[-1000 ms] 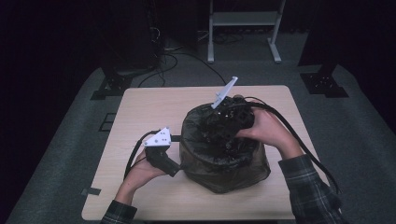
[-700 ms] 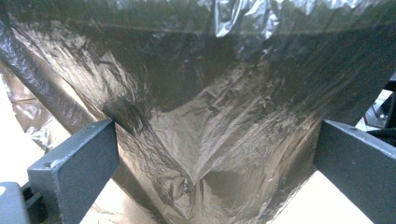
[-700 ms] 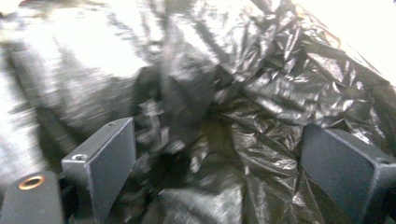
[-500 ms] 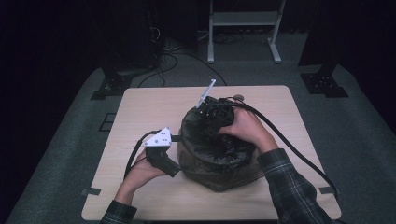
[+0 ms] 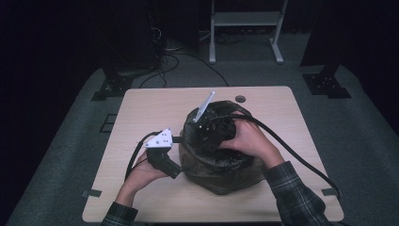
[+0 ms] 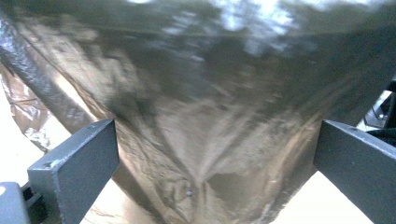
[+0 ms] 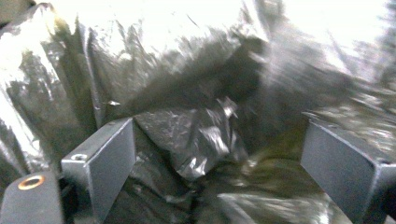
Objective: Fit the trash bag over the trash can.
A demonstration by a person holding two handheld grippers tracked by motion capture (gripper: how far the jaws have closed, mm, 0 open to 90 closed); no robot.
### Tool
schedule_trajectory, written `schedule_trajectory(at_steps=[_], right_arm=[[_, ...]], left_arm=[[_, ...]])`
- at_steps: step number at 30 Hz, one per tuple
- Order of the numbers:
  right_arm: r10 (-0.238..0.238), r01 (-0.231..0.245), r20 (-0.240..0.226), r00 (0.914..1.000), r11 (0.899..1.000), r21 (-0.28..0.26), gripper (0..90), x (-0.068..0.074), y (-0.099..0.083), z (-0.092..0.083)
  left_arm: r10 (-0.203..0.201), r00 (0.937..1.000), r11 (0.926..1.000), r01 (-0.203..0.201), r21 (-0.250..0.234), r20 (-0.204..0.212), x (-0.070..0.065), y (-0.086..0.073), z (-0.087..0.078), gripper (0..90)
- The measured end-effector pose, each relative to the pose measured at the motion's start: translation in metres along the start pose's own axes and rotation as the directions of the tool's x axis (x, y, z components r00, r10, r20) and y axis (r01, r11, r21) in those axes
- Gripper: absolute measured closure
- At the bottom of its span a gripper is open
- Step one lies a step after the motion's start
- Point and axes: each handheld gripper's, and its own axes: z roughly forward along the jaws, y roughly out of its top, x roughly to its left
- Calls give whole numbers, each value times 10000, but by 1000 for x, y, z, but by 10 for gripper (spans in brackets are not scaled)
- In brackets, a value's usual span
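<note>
High view: dark plastic bag (image 5: 216, 155) sat bulging near the middle of the wooden table (image 5: 141, 108), slightly toward my side. My left gripper (image 5: 175, 140) was low at the bag's left flank, grey three-cornered plate on top, black cable looping back past my left hand (image 5: 141, 176); its tips met the plastic, but from up there I couldn't read the jaw gap. My right gripper (image 5: 200, 128) was up at the top of the bag, pointed down into the crumpled plastic, its grey plate sticking up edge-on, my right hand (image 5: 247, 141) wrapped round the body and a thick cable running off toward the table's right edge. Plaid sleeve (image 5: 296, 197) at bottom right. Small round grommet (image 5: 240, 99) in the tabletop just behind the bag. Left gripper view: jaws stood wide apart, one at each side of the frame, with a brownish translucent sheet of bag (image 6: 205, 140) stretched across the gap and funnelling down to a point between them; neither pad pressed on it that I could see. Pale tabletop (image 6: 14, 149) showed at the lower left. Right gripper view: jaws also spread wide, a wrinkled black fold of bag (image 7: 201, 140) bunched in the gap nearer the left jaw, touching neither pad as far as I could tell. Frame was blurred on the right, so detail there was poor.
</note>
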Motion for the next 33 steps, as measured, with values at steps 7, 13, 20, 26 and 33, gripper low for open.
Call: schedule_trajectory(at_steps=[7, 13, 20, 26, 33], right_arm=[[-179, 183, -242, 9995, 9997, 165, 94, 13, 1, 11], [120, -117, 125, 9999, 9997, -197, 94, 4, -2, -5], [782, -712, 511, 9956, 9895, -1257, 95, -12, -28, -39], [1325, -1173, 470, 9901, 9628, -2434, 95, -20, -62, -70], [1687, -1454, 528, 9842, 9425, -3010, 95, -23, -86, -87]], left_arm=[[-29, 10000, 10000, 29, -54, -2, 1, 0, -1, 0], [-27, 10000, 10000, 26, -72, -37, 2, 1, -3, 0], [-85, 9999, 9999, 84, -93, -74, 4, 0, -6, 0], [-108, 9998, 9999, 106, -119, -156, 4, 0, -9, 0], [-145, 9995, 9998, 141, -163, -275, 6, -1, -16, 0]])
